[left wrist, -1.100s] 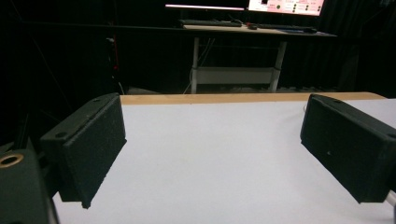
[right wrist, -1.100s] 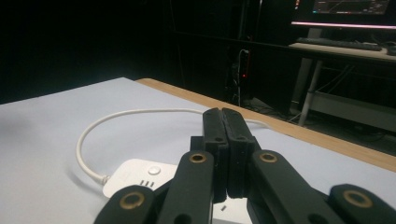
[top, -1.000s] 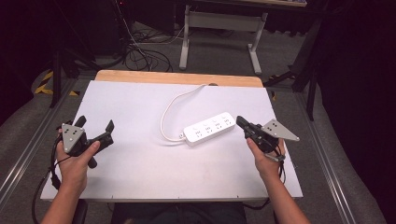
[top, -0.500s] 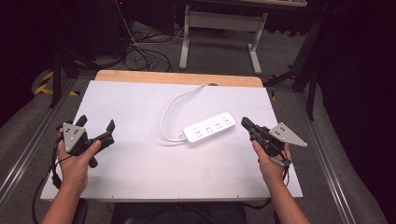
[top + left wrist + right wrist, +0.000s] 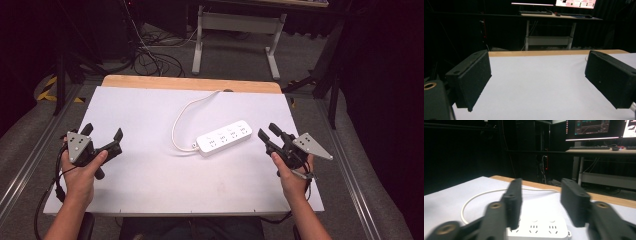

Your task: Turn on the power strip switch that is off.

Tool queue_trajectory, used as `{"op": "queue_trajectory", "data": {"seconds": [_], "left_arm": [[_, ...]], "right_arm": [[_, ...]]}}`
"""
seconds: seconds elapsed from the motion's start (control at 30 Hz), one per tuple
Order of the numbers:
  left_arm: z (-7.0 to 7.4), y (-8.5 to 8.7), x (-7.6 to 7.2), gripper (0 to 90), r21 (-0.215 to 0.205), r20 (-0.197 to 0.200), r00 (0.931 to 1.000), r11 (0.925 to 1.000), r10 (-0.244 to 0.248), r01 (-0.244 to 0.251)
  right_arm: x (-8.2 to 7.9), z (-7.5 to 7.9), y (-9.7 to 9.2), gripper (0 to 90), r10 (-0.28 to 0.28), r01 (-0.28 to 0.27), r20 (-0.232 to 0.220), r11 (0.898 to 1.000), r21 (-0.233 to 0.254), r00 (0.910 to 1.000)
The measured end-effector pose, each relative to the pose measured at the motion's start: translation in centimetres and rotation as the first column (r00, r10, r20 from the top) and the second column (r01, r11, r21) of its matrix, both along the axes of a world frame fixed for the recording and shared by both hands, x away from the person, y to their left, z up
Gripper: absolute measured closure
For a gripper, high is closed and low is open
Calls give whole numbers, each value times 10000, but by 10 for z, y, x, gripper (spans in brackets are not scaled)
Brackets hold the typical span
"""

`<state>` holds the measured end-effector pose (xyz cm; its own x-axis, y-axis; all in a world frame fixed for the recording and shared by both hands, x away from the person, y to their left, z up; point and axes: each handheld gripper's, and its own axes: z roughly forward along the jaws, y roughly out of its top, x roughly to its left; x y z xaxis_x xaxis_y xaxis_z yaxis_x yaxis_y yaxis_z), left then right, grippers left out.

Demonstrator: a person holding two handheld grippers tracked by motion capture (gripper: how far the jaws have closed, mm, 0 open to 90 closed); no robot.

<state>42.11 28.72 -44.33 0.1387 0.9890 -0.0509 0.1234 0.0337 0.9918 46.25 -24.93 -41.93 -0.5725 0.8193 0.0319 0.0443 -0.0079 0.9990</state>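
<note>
Desk (image 5: 150, 190) surface is white with a wooden far edge, unchanged. Power strip (image 5: 223, 137) lies right of centre as before, its white cable (image 5: 181, 117) looping toward the far edge. Right gripper (image 5: 270, 134) has drawn back from the strip since a second ago, jaws partly apart, empty. Left gripper (image 5: 102, 136) stays put, jaws wide, holding nothing.
</note>
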Motion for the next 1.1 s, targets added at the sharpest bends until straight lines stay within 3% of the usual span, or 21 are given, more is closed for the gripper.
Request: {"op": "queue_trajectory", "data": {"seconds": [0.13,0.37,0.6,1.1], "left_arm": [[0,0,0,71,-6,-2,10000,10000,29,-29],[0,1,0,71,-6,11,10000,10000,47,-47],[0,1,0,71,-40,15,10000,10000,66,-66],[0,1,0,71,-38,15,10000,10000,50,-50]], "right_arm": [[2,-2,1,322,-23,25,-243,9999,98,9997],[3,-3,2,229,18,-18,-177,10000,2,9998],[3,-4,3,55,617,-617,-30,9979,-203,9981],[2,-5,3,23,952,-948,91,9949,-346,9954]]}}
